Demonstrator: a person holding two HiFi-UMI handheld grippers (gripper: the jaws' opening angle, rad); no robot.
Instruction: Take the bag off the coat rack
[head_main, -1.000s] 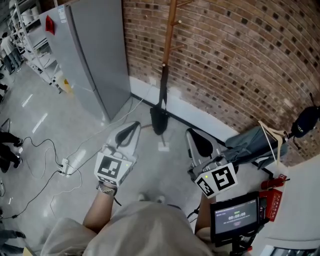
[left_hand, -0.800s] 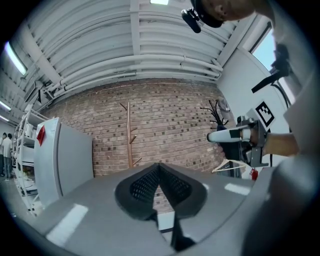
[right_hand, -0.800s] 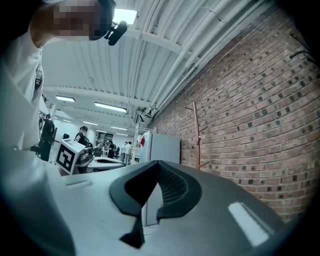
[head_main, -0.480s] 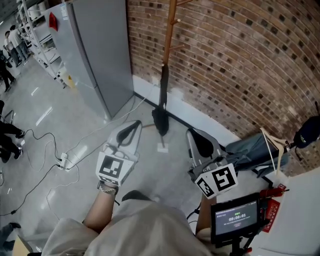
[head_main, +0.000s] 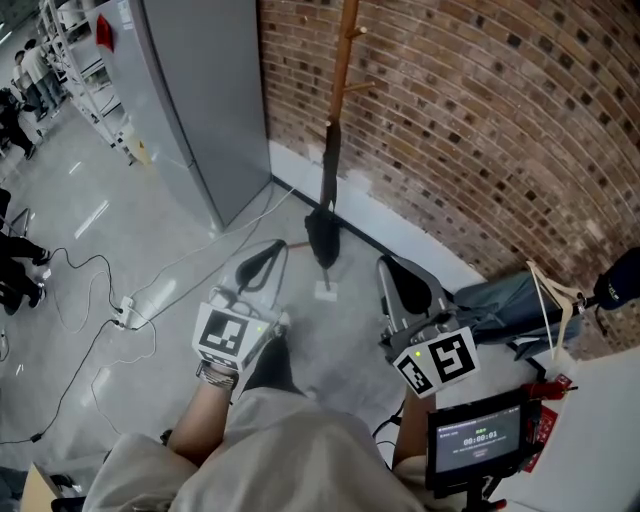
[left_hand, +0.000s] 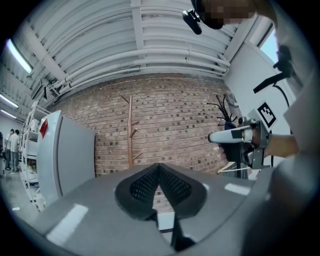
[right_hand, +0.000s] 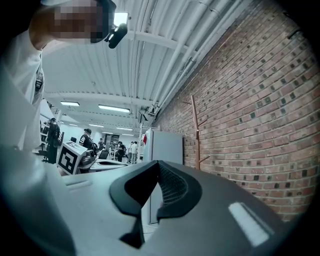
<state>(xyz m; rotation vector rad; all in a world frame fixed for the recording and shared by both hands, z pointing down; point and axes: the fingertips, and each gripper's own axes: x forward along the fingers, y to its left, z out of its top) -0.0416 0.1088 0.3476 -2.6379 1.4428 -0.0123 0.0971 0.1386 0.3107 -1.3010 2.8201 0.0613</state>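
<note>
Your left gripper (head_main: 258, 268) jaws pressed together, nothing held; your right gripper (head_main: 403, 287) likewise closed, empty; bag (head_main: 322, 237) hangs on coat rack (head_main: 343, 60), apart from both.

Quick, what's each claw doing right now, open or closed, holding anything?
Left claw: closed, holding nothing.
Right claw: closed, holding nothing.

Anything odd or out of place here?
Nothing damaged or spilled. Two minor things: a power strip with loose cables sprawls across the floor at left, and a small white scrap lies in front of the coat rack, near the hanging bag.
</note>
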